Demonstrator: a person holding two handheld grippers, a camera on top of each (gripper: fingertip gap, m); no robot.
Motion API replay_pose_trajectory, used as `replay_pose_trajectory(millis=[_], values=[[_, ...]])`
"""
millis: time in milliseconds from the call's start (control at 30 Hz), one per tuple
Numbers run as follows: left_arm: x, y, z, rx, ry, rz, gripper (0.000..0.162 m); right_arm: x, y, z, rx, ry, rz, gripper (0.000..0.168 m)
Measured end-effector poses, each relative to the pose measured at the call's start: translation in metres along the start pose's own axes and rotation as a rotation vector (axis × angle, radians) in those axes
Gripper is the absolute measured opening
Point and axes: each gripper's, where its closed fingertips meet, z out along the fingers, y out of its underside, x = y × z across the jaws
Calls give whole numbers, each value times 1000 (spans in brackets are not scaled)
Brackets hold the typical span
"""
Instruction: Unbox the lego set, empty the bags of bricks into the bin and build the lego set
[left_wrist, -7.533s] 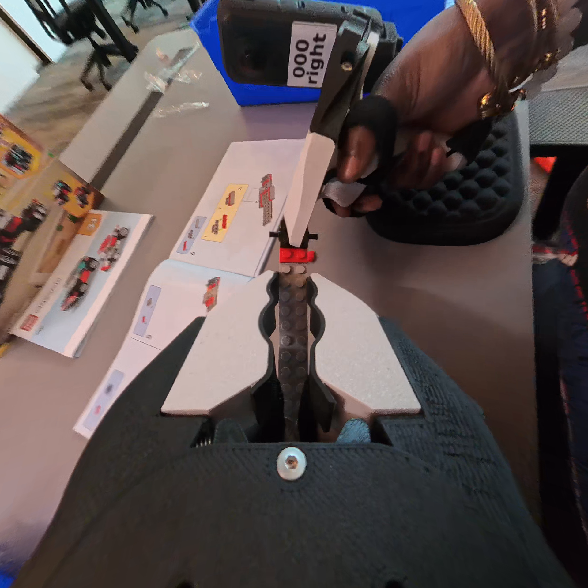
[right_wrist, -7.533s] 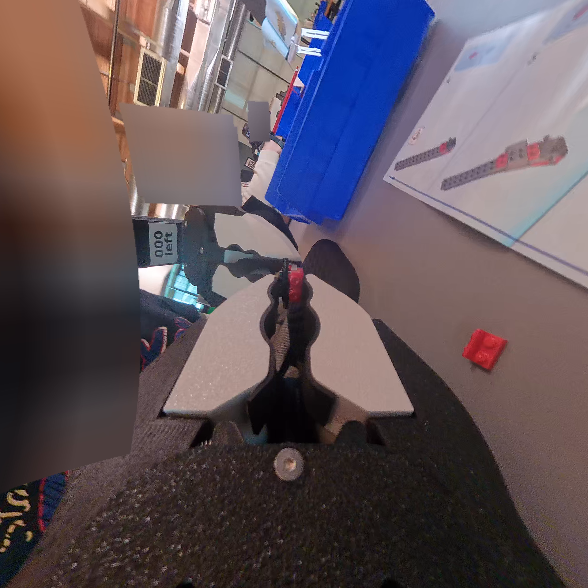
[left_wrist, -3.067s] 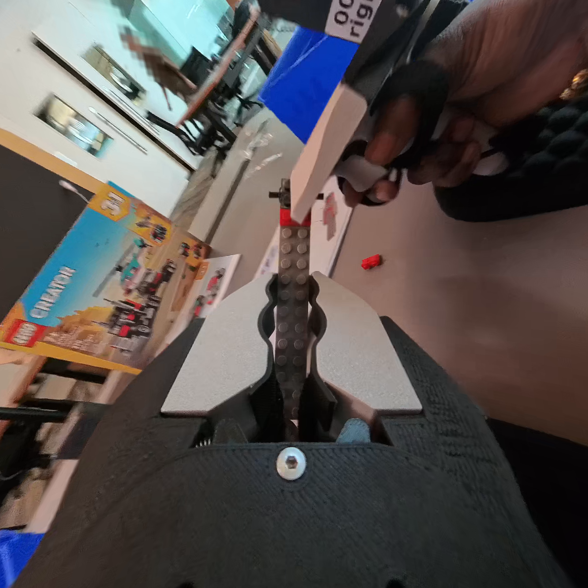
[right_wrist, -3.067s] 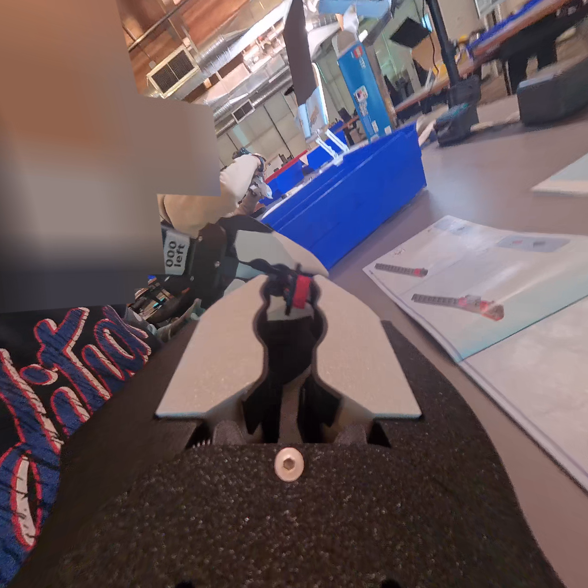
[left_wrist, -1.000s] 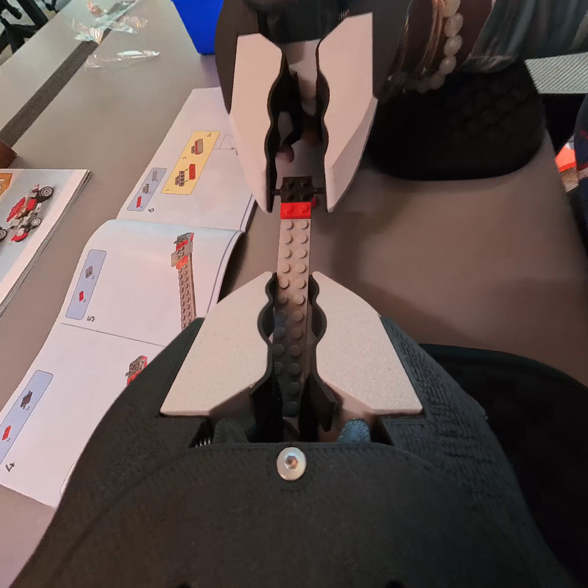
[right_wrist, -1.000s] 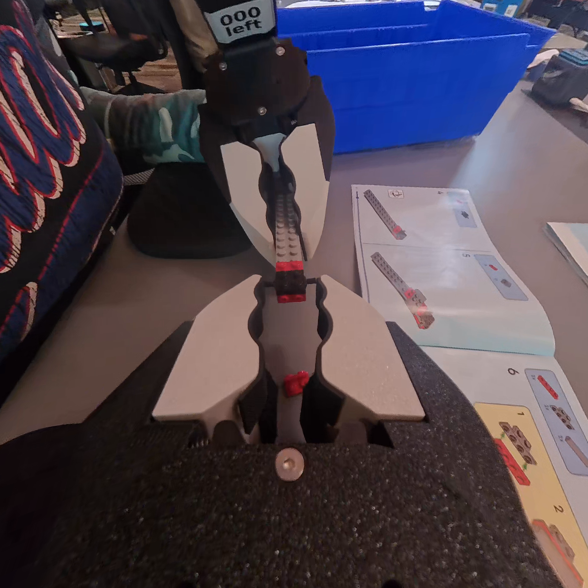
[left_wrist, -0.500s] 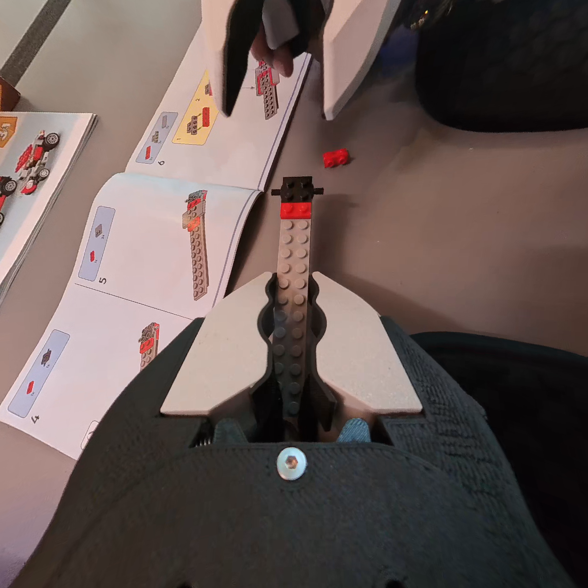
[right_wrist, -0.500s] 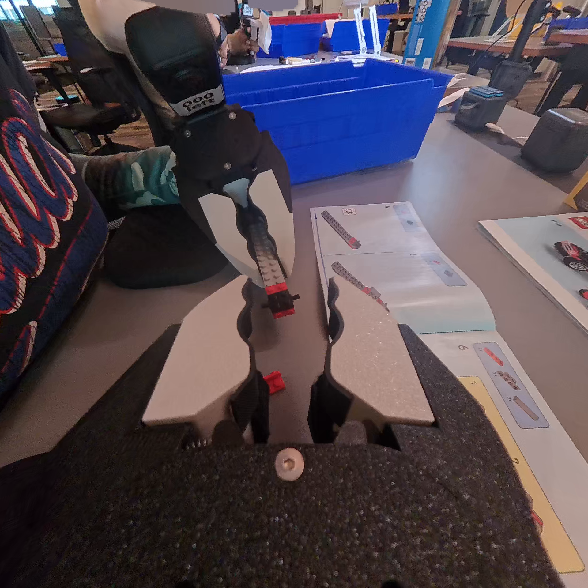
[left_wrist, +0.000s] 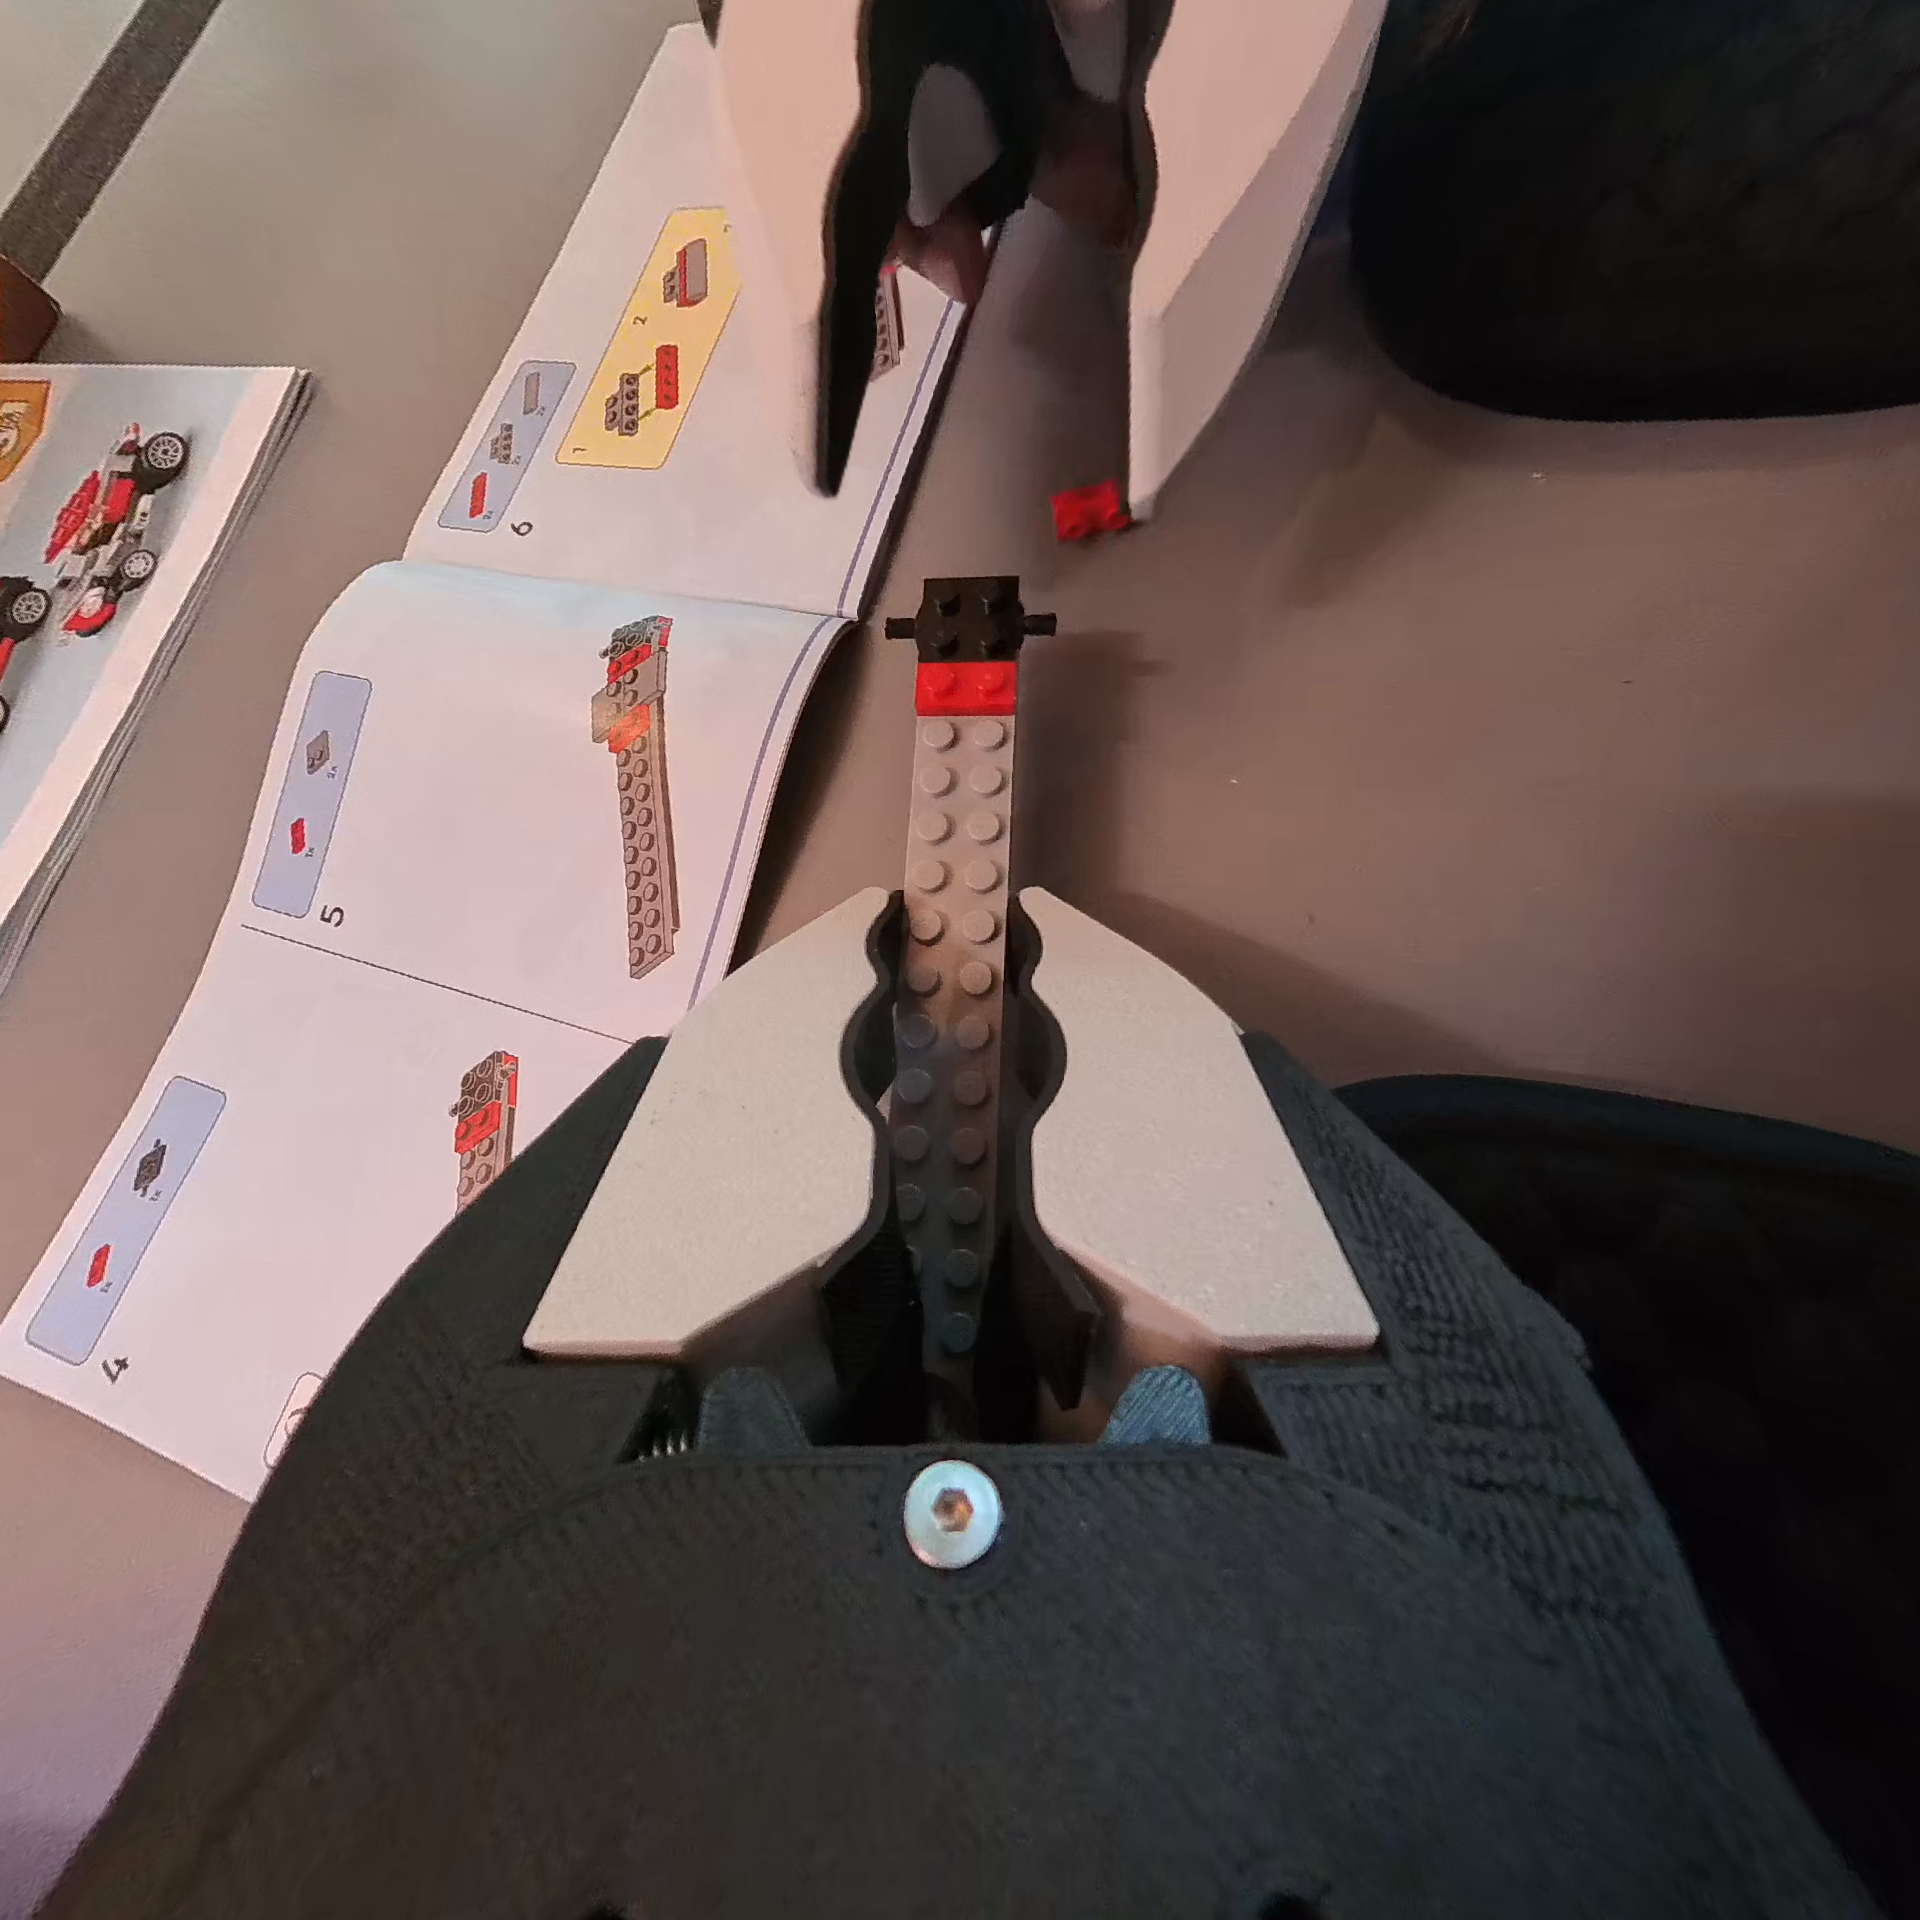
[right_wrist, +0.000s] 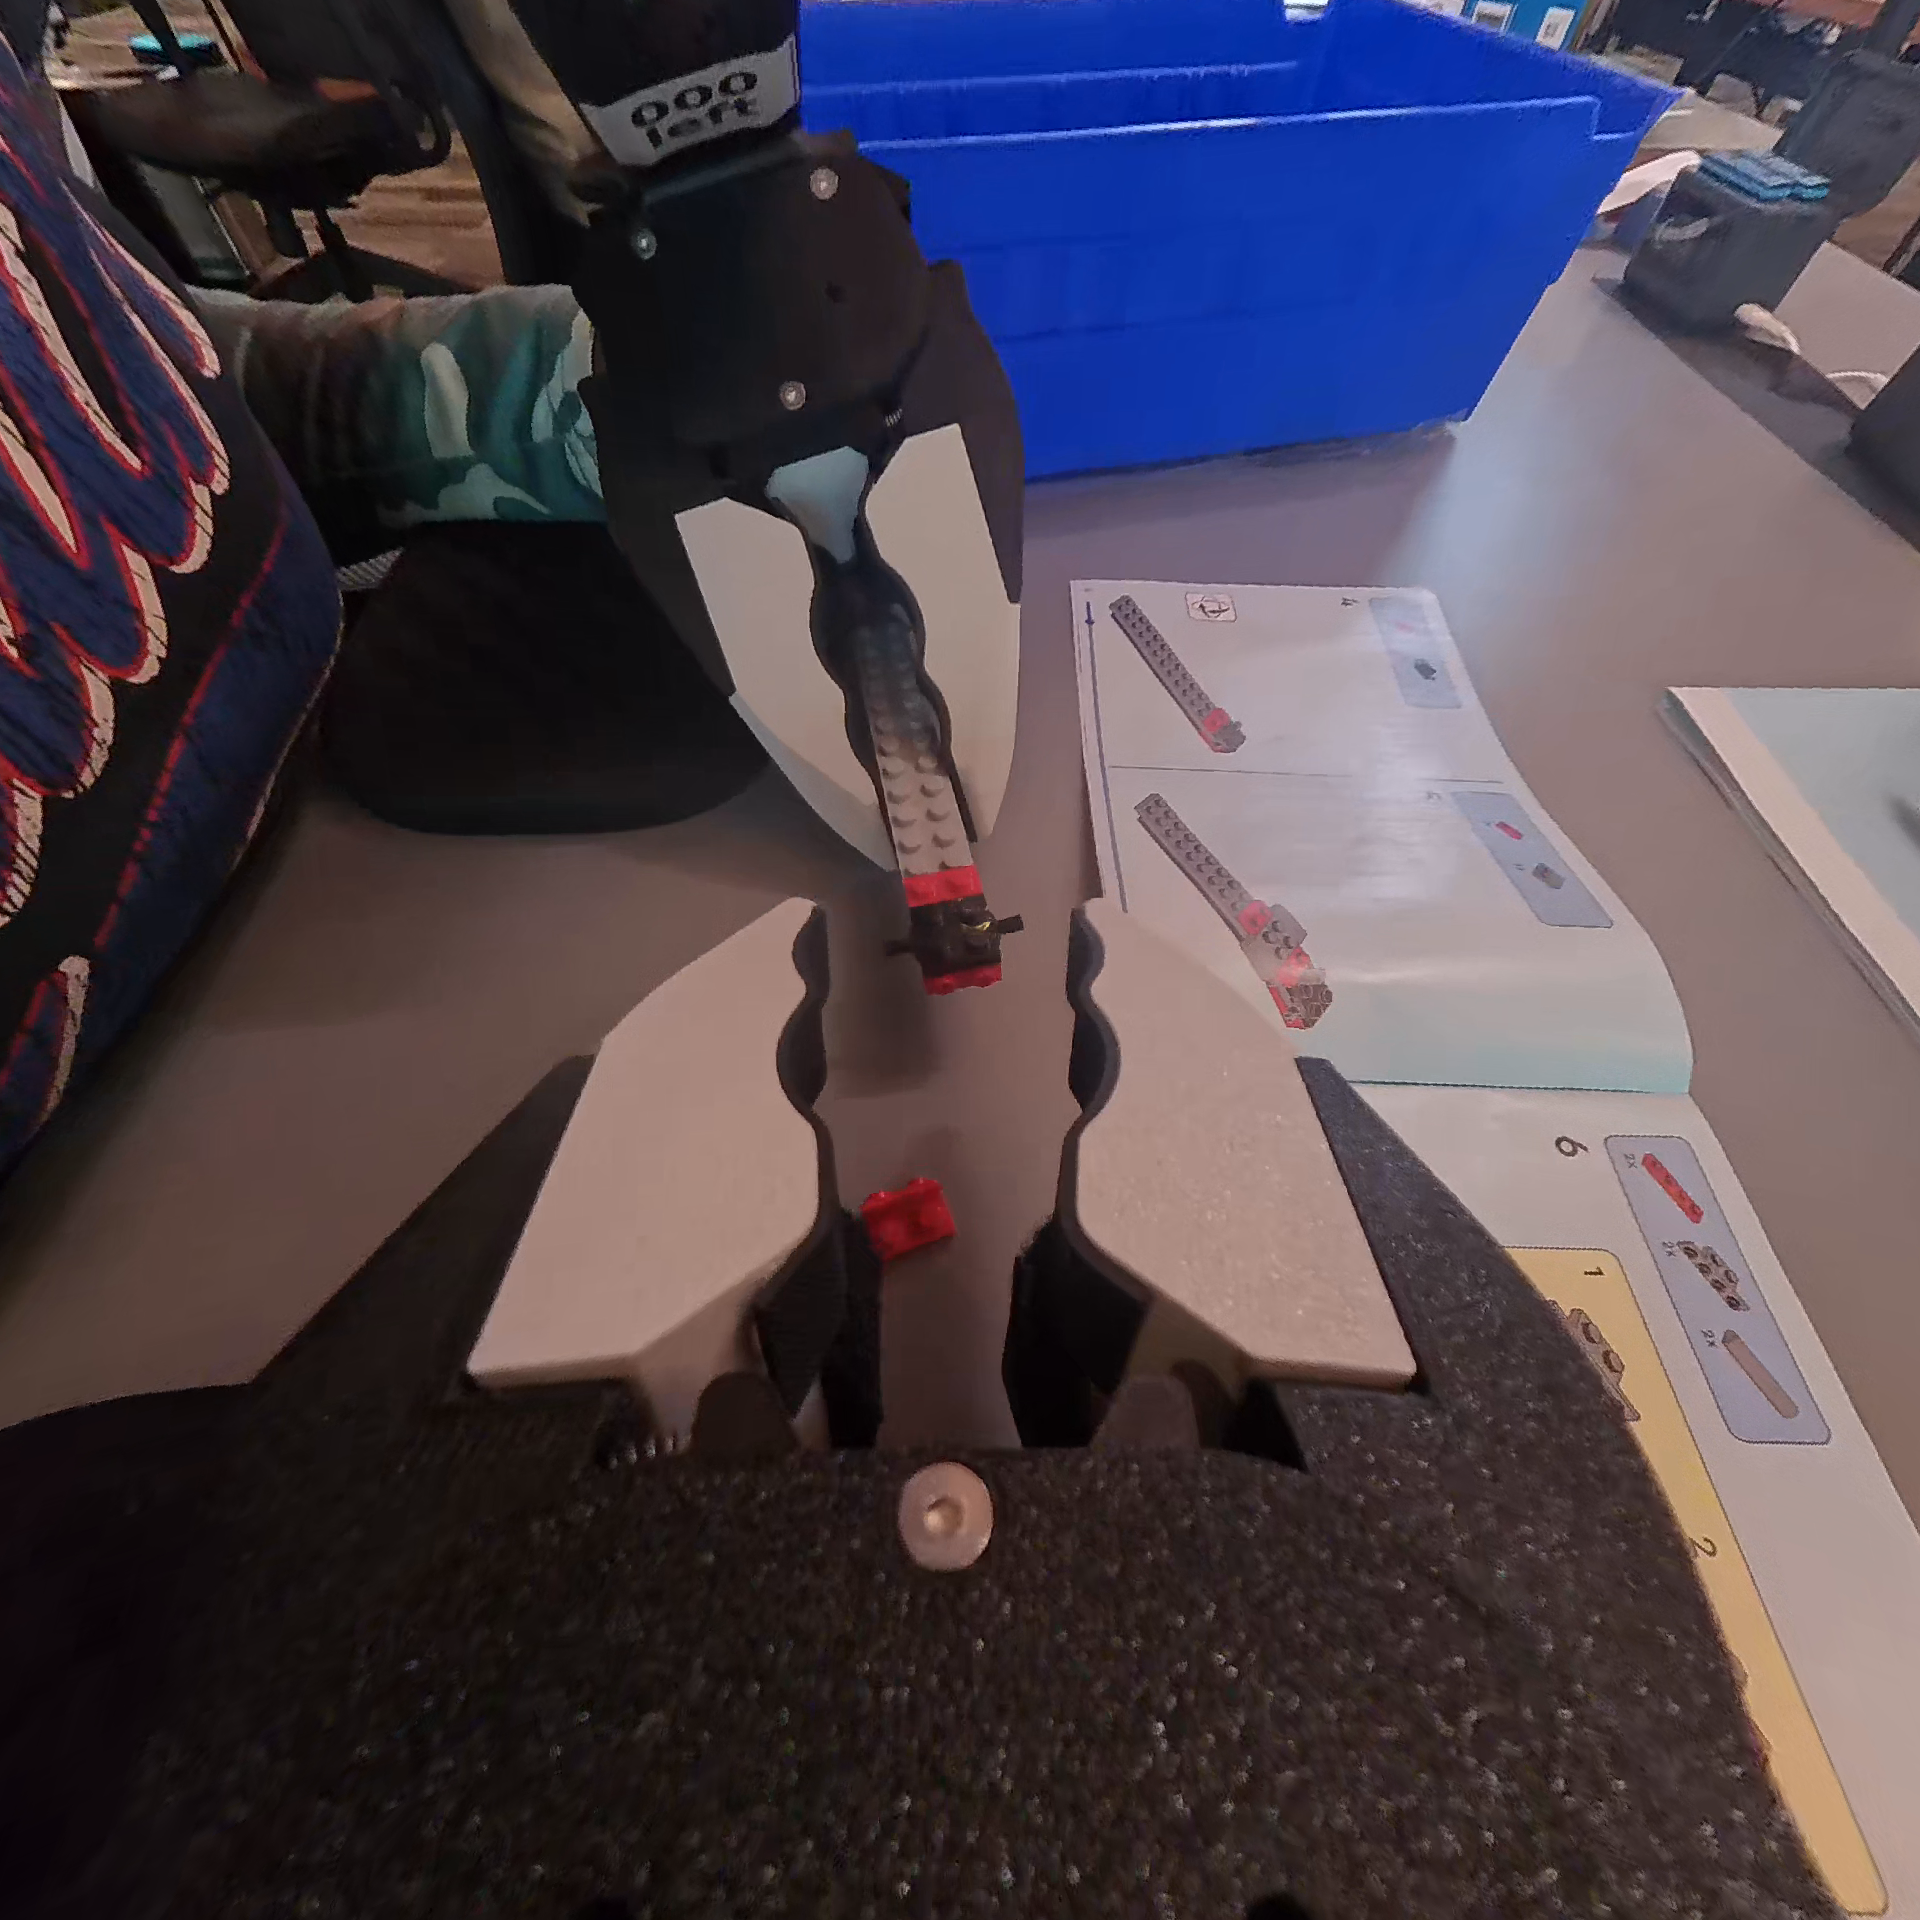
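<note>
My left gripper (left_wrist: 956, 904) is shut on a long grey studded plate (left_wrist: 961, 821) that carries a red plate and a black axle piece (left_wrist: 971, 618) at its far tip. The plate also shows in the right wrist view (right_wrist: 920, 769), held by the left gripper (right_wrist: 904, 821). My right gripper (right_wrist: 940, 925) is open and empty, fingers spread over the table. A small red brick (right_wrist: 907, 1218) lies on the table between its fingers. In the left wrist view the right gripper (left_wrist: 982, 488) hangs open above that red brick (left_wrist: 1088, 511).
An open instruction booklet (left_wrist: 499, 790) lies left of the plate; it also shows in the right wrist view (right_wrist: 1351, 831). A second booklet (left_wrist: 114, 540) lies farther left. A blue bin (right_wrist: 1195, 229) stands at the back. A black padded rest (right_wrist: 520, 675) sits by a person's sleeve. My hands' fingertips stand some 6 cm from each other.
The right gripper let go of the plate's tip, opened wide and drew back. It now hovers over the loose red brick. The left gripper kept its hold on the grey plate.
</note>
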Motion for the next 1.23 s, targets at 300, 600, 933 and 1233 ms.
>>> replay_pose_trajectory(millis=[300, 600, 933, 1233], values=[[2, 1, 0, -4, 6, 17, 18, -5, 14, 10, -122, -10, -52, 44], [2, 0, 0, 0, 8, 31, 18, -5, 15, 11, -133, -12, -50, 43], [3, -1, 0, 12, 7, 55, 18, -6, 22, 16, -187, -8, -87, 40], [4, -2, 0, 16, 11, 71, 18, -7, 19, 18, -173, 10, -135, 36]])
